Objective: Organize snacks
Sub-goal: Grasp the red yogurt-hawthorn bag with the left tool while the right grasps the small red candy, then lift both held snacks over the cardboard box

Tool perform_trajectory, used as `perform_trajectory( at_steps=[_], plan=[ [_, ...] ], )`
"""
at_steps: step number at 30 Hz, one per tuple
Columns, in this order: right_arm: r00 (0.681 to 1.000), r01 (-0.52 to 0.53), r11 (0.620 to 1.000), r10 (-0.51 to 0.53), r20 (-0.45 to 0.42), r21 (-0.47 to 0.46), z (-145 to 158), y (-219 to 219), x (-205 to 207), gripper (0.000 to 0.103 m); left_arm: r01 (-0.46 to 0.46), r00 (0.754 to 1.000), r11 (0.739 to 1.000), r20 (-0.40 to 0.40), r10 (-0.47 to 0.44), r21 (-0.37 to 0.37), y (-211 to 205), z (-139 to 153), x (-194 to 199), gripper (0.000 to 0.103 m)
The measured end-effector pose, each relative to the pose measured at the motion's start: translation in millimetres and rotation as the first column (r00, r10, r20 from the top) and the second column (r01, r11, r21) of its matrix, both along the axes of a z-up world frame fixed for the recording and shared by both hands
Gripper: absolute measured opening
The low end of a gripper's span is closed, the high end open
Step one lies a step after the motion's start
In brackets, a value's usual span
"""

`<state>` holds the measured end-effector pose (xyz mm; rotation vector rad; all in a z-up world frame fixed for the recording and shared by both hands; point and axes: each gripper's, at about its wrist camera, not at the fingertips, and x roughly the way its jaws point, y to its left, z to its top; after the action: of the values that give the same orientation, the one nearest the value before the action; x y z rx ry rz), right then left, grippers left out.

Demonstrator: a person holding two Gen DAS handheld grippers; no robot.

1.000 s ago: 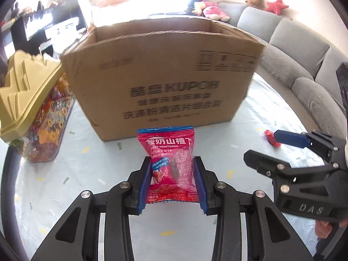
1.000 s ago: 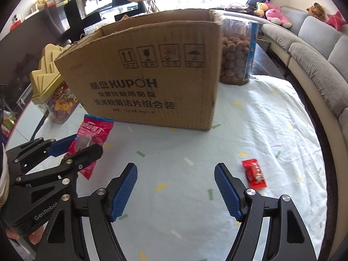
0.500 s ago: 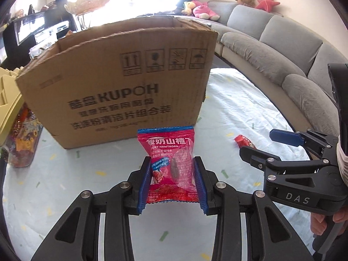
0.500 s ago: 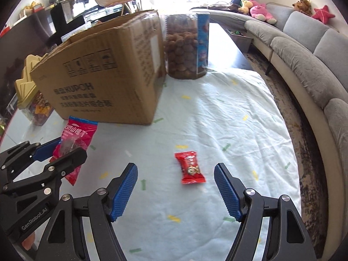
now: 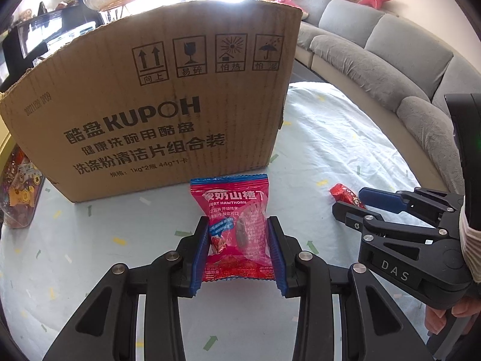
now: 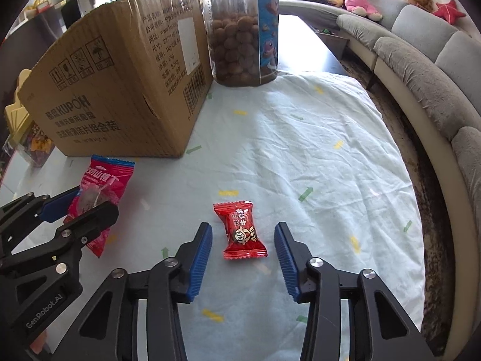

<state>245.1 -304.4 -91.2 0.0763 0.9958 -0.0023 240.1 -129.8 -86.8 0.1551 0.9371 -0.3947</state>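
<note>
The left gripper point(image 5: 237, 252) was clamped on a pink packet point(image 5: 236, 228), its blue pads pressed against both side edges and the packet standing upright off the counter point(image 5: 330, 138). The right gripper point(image 6: 243, 258) had just been closing; its jaws stood apart around a red candy point(image 6: 243, 230) lying flat on the cloth, with a gap showing on each side and neither pad touching it.

The left view showed the box point(image 5: 156, 105) front on, with its four handling symbols and printed lettering, and only a corner of the candy behind the right gripper's tip. The right view showed the whole candy, the box's barcoded end, and a clear jar point(image 6: 243, 36) of brown balls just beside that end, which the left view hid. A second jar point(image 6: 22, 132) with a yellow lid stood at the box's other end, cut by the frame edge in both views. A grey sofa point(image 6: 421, 69) curved along the far side.

Counted: two grippers, two snacks in wrappers, one box, two jars.
</note>
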Motion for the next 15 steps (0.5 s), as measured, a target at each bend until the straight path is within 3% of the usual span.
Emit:
perform_trajectory(
  at_steps=[4,15],
  plan=[
    [1.000,-0.006,1.000,0.006,-0.001,-0.005,-2.9,1.3,1.3,0.027,-0.006,1.000,1.000,0.001,0.006,0.000,0.0,1.6,0.9,0.037],
    [0.999,-0.029,1.000,0.030,0.046,-0.002,16.1,16.2,-17.4,0.023,-0.023,0.999,0.999,0.023,0.024,-0.023,15.4,18.7,-16.6,0.037]
  ],
)
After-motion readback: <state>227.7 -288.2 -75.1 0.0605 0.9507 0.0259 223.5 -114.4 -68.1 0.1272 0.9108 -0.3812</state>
